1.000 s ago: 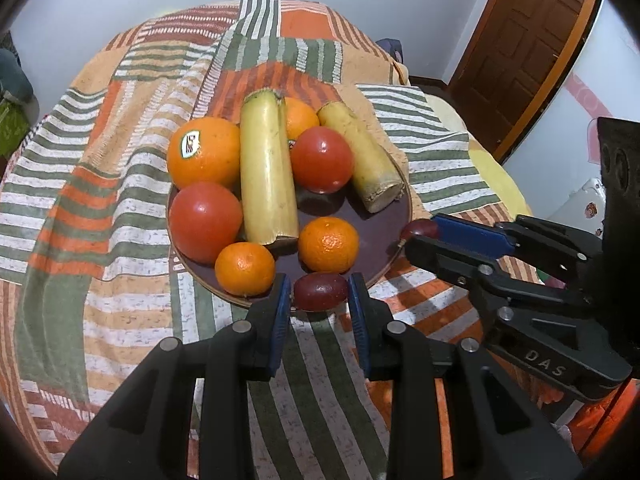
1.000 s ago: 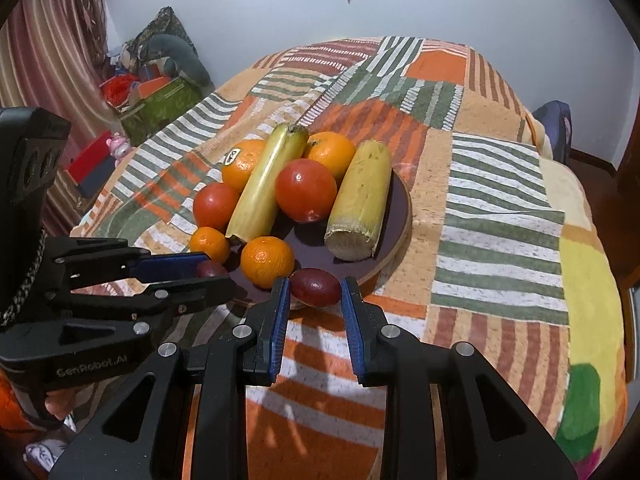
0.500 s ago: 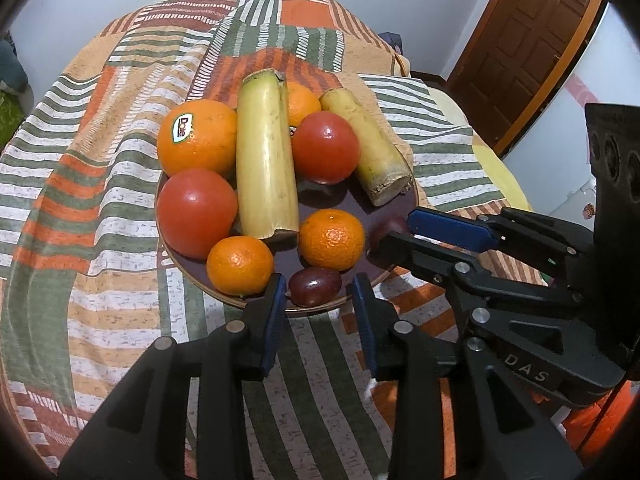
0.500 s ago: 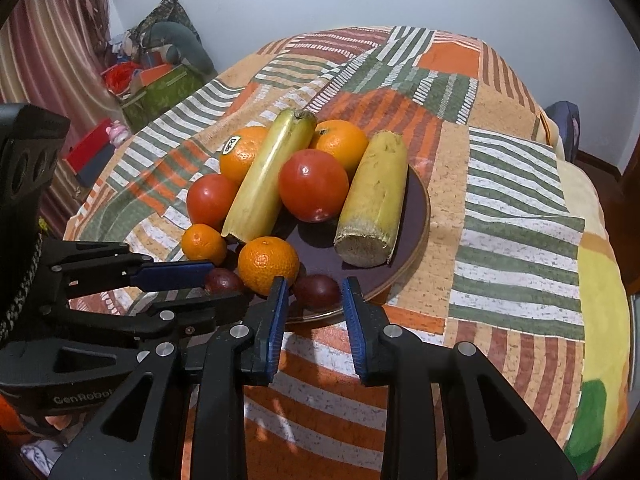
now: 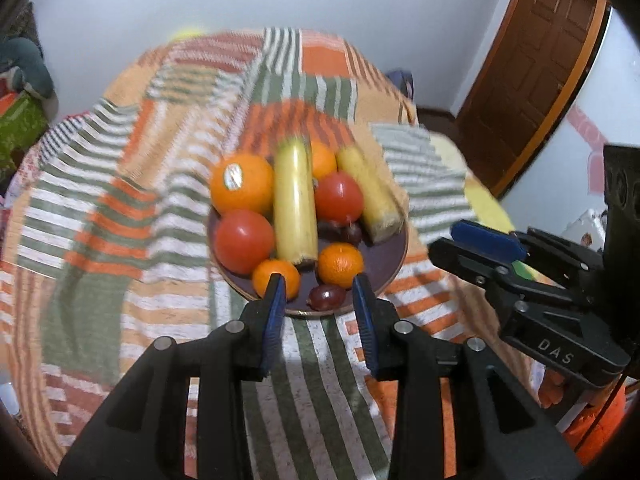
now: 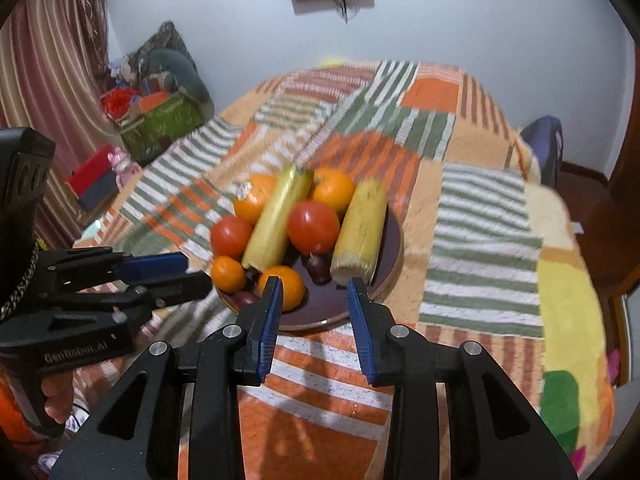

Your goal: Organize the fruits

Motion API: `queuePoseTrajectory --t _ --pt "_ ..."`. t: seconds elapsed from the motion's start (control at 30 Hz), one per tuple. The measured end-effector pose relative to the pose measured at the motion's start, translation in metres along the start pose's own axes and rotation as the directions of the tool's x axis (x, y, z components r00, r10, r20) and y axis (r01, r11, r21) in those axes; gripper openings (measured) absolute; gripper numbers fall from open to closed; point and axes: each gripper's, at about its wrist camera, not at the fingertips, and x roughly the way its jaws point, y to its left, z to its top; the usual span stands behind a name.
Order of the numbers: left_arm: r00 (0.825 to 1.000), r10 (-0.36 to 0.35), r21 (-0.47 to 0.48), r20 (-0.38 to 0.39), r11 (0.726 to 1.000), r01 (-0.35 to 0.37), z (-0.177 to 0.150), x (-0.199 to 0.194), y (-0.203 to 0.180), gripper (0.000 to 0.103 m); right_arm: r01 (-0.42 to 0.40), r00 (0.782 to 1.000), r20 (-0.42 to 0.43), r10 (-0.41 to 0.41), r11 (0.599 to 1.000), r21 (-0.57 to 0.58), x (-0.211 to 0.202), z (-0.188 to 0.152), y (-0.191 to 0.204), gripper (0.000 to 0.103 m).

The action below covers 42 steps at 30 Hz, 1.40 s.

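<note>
Resting on a patchwork blanket (image 5: 132, 216) of coarse woven stripes in orange, green and cream, a round dark plate (image 5: 384, 256) with a thin pale rim carries all the fruit. Two large oranges, one bearing an oval sticker (image 5: 233, 175), sit at the far side; two smooth, glossy red tomatoes (image 5: 244, 241), two long yellow-green cylindrical stalks (image 5: 295, 208) with cut fibrous ends, and two small dimpled tangerines (image 5: 341, 264) fill the rest. Small dark oval plums (image 5: 327, 295) lie near the front rim; the frames are motion-blurred, so their count is uncertain. Left gripper (image 5: 320, 300), matte black with ribbed blue pads, has jaws parted and nothing between them, the pads clear of the plum beyond. Right gripper (image 6: 314, 300) has just been opening and is likewise empty.
</note>
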Motion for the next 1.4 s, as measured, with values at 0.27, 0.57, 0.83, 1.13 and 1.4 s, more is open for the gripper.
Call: queuePoseTrajectory --t 0.27,0.57,0.83,1.13,1.4 --pt "0.966 0.040 0.012 0.257 0.999 -0.045 0.011 -0.099 -0.012 0.034 0.038 0.976 0.214 -0.034 0.999 -0.016 -0.084 0.015 0.024 0.030" --pt "0.874 0.017 0.073 0.485 0.995 -0.061 -0.005 -0.193 -0.042 0.042 0.039 0.903 0.430 -0.017 0.998 -0.041 -0.164 0.022 0.059 0.031" --pt "0.801 0.047 0.074 0.597 0.991 -0.113 -0.022 -0.237 -0.054 0.066 0.068 0.847 0.530 -0.033 0.997 -0.046 -0.192 0.012 0.079 0.054" --pt "0.775 0.068 0.054 0.629 0.990 -0.130 -0.032 -0.251 -0.052 0.094 0.134 0.810 0.578 -0.098 0.991 -0.019 -0.199 0.004 0.081 0.089" --pt "0.765 0.085 0.050 0.638 0.987 -0.152 -0.038 -0.256 -0.055 0.102 0.153 0.801 0.586 -0.123 0.988 -0.003 -0.202 0.000 0.083 0.101"
